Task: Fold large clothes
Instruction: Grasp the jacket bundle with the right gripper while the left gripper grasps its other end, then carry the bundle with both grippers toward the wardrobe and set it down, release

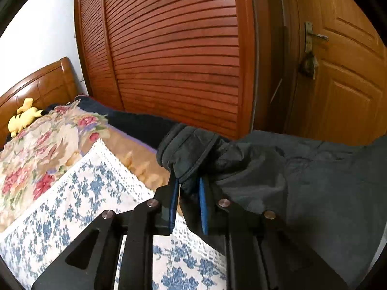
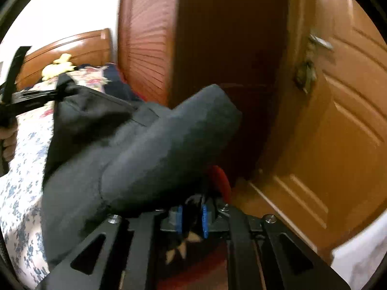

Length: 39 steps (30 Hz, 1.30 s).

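Note:
A large dark grey garment (image 1: pixel 302 181) hangs lifted over the bed. My left gripper (image 1: pixel 188 188) is shut on its ribbed hem or cuff (image 1: pixel 188 149), which bunches up above the blue pads (image 1: pixel 202 207). In the right wrist view the same garment (image 2: pixel 157 154) drapes thickly over my right gripper (image 2: pixel 192 215), which is shut on a fold of it between its blue pads (image 2: pixel 205 220). The left gripper (image 2: pixel 36 96) also shows far left in that view, holding the other end of the cloth. The right wrist view is blurred.
The bed has a blue-and-white floral sheet (image 1: pixel 72 212) and a pink floral quilt (image 1: pixel 36 154). A yellow plush toy (image 1: pixel 23 118) lies by the wooden headboard (image 1: pixel 43 84). A slatted wardrobe (image 1: pixel 174 48) and a wooden door (image 1: pixel 346 72) stand behind.

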Available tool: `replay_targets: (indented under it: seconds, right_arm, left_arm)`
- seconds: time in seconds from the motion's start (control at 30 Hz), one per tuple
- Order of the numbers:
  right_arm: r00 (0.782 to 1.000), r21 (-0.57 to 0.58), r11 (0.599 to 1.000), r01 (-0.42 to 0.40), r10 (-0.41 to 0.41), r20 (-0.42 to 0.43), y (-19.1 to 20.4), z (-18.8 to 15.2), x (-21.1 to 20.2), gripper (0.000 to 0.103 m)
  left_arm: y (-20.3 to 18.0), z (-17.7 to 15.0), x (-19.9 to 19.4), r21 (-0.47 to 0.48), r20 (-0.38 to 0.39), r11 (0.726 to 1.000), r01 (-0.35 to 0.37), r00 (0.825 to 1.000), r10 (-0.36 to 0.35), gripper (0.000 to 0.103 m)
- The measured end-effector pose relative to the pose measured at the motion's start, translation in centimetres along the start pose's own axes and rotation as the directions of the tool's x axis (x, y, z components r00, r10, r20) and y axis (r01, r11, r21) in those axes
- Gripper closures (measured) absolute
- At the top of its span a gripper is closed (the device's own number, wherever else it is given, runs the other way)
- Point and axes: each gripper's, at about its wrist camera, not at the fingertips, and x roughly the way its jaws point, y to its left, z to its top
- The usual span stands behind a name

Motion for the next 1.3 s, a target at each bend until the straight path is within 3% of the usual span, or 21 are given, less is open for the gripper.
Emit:
replay_targets:
  seconds: [0.13, 0.17, 0.23, 0.3, 0.43, 0.57, 0.73, 0.9, 1.07, 1.3]
  right_arm:
    - [0.999, 0.013, 0.999, 0.035, -0.035, 0.017, -0.5, 0.2, -1.9, 0.075]
    - [0.999, 0.012, 0.999, 0.04, -0.04, 0.024, 0.6, 0.2, -3.0, 0.074]
    - [0.997, 0.005, 0.999, 0.05, -0.05, 0.05, 1.4, 0.0, -4.3, 0.066]
    - [0.997, 0.0, 0.999, 0.042, -0.042, 0.071, 1.8, -0.4, -5.4, 0.056]
    - [0.995, -0.02, 1.0, 0.001, 0.001, 0.099, 3.7, -1.1, -7.2, 0.053]
    - [0.992, -0.033, 0.998, -0.05, 0.054, 0.116, 5.2, -1.6, -9.9, 0.052]
    - [0.984, -0.049, 0.992, -0.12, 0.126, 0.128, 7.9, -3.9, -11.5, 0.048]
    - [0.975, -0.044, 0.983, -0.177, 0.181, 0.128, 10.1, -5.6, -12.8, 0.032]
    - [0.969, -0.05, 0.975, -0.215, 0.219, 0.113, 11.9, -7.0, -13.4, 0.023]
    - [0.962, -0.062, 0.968, -0.242, 0.248, 0.117, 14.2, -9.1, -15.9, 0.021]
  left_arm:
    - [0.4, -1.2, -2.6, 0.012, 0.026, 1.0, 0.029, 0.999, -0.029, 0.064]
    - [0.3, -1.4, -3.2, 0.013, 0.04, 0.999, 0.031, 0.999, -0.031, 0.055]
    - [0.3, -2.0, -4.9, 0.016, 0.062, 0.999, 0.044, 0.997, -0.045, 0.048]
    - [0.4, -2.8, -6.9, 0.027, 0.081, 0.998, 0.053, 0.995, -0.055, 0.025]
    - [0.8, -4.2, -10.7, 0.037, 0.114, 0.997, 0.07, 0.991, -0.074, 0.017]
    - [1.6, -5.6, -14.0, 0.042, 0.133, 0.997, 0.058, 0.989, -0.063, 0.0]
    - [2.1, -7.3, -17.8, 0.054, 0.15, 0.998, 0.031, 0.988, -0.039, 0.0]
    - [2.1, -9.7, -21.2, 0.03, 0.154, 0.999, 0.035, 0.987, -0.04, 0.0]
    - [2.0, -12.5, -23.4, 0.009, 0.143, 0.998, 0.057, 0.988, -0.058, 0.0]
    - [2.9, -17.1, -26.7, -0.047, 0.11, 0.998, 0.047, 0.993, -0.041, 0.0]
